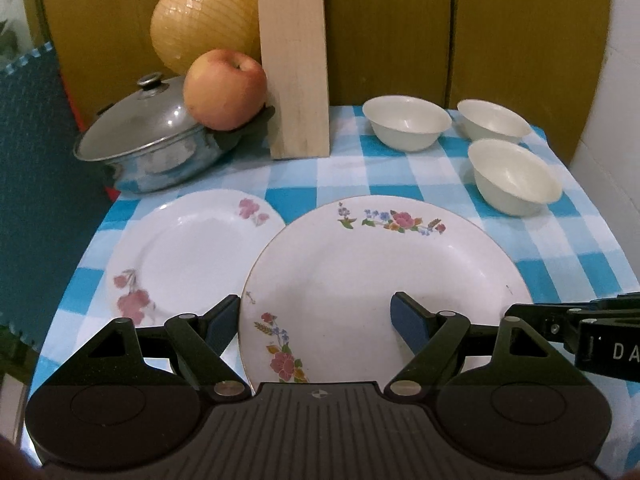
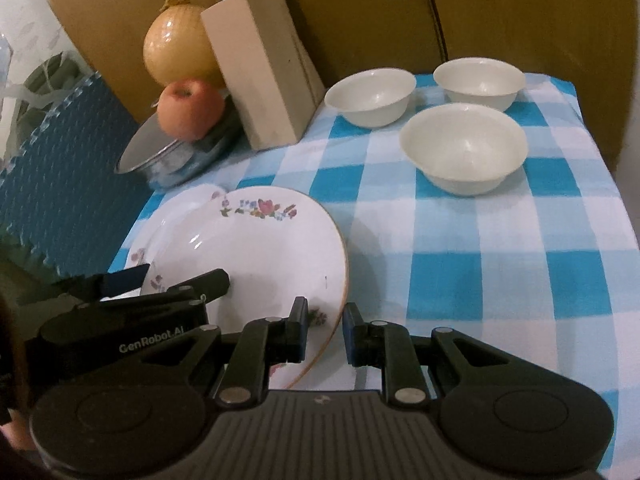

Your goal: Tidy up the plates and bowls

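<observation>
A large flowered plate (image 1: 380, 276) (image 2: 256, 252) sits tilted, its left edge over a smaller pink-flowered plate (image 1: 188, 256) (image 2: 192, 200). My left gripper (image 1: 316, 320) is open, with one finger left of the large plate's rim and one over its inside. My right gripper (image 2: 326, 330) is narrowly open, its jaws on either side of the large plate's right rim; contact cannot be told. Three white bowls (image 1: 406, 122) (image 1: 494, 120) (image 1: 514, 176) stand at the back right, also in the right wrist view (image 2: 370, 96) (image 2: 480, 82) (image 2: 464, 146).
A steel pot with lid (image 1: 148, 144) stands at the back left with an apple (image 1: 224, 88) on its handle. A wooden knife block (image 1: 294, 68) and a netted pomelo (image 1: 204, 26) stand behind. A teal mat (image 1: 36, 184) borders the left. The checked tablecloth (image 2: 500, 272) drops off at the right.
</observation>
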`<state>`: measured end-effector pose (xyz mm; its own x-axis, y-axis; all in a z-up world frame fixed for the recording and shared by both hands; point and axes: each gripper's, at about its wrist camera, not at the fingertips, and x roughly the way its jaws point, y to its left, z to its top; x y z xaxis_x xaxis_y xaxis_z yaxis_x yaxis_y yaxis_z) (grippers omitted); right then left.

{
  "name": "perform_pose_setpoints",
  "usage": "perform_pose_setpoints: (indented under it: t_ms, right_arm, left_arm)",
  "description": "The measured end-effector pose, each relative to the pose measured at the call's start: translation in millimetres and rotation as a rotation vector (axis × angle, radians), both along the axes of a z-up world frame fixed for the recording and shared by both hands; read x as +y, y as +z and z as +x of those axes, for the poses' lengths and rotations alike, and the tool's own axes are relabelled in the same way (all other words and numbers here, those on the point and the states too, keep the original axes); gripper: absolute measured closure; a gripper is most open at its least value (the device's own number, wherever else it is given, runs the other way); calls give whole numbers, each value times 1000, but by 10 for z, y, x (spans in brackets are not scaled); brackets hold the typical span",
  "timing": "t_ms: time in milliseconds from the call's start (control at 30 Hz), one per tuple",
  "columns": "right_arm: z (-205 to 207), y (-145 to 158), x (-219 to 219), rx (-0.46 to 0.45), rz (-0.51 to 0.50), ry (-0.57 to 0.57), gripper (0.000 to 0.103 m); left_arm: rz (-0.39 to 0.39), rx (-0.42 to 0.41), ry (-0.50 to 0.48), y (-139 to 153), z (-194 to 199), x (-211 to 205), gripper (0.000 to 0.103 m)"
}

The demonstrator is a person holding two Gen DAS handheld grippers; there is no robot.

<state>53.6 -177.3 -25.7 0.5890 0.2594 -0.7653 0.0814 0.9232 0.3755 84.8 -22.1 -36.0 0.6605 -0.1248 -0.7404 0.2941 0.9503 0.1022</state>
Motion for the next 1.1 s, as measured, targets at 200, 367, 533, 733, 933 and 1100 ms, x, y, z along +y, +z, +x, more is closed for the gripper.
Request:
perform_pose_setpoints:
  t_ms: [200, 367, 533, 733, 933, 1100]
  right_arm:
    - [-202, -23, 40, 23, -3, 10, 88]
    - [-299, -29, 99, 26, -19, 27, 88]
    - [-351, -45, 145, 34, -32, 51, 88]
    - [-379, -76, 173, 34, -67, 65, 88]
    - [-420, 156, 216, -103, -88, 86, 92]
    - [-345, 86, 154, -56, -65, 63, 92]
  left_arm:
    - [-13, 60, -4, -86, -142, 70, 18]
    - [-3, 58, -2, -104, -250, 104, 18]
    - [6, 72, 3, -133, -314, 132, 18]
    - [19, 97, -2, -194, -296, 119, 20]
    - [24, 78, -11, -159, -324, 116, 23]
    - [9, 68, 9, -106, -298, 130, 20]
